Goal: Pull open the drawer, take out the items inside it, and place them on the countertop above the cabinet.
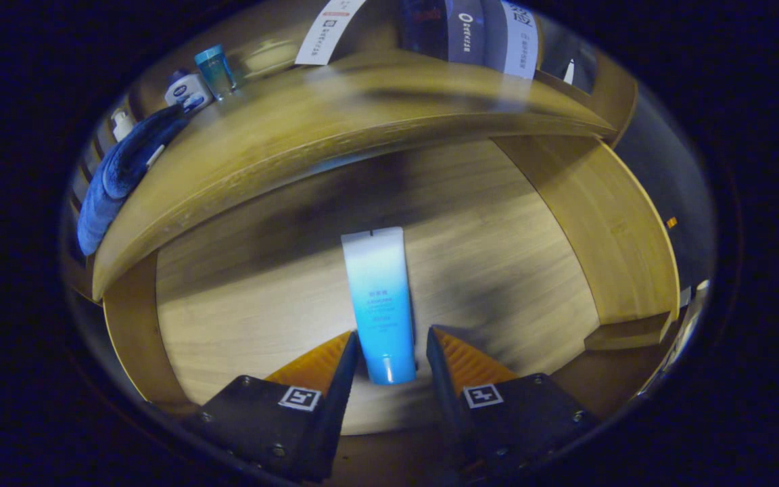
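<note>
Gripper (389, 341) fingers parted, straddling the cap end of the tube (379, 301) lying mid-floor in the open drawer (241, 297); contact cannot be confirmed.

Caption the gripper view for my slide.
Open tool straddles a blue tube lying in the opened drawer.

A home-style bathroom corner: a wooden cabinet (335, 128) with an open drawer (241, 291), toiletry bottles (186, 88) and a blue towel (119, 176) on top.
</note>
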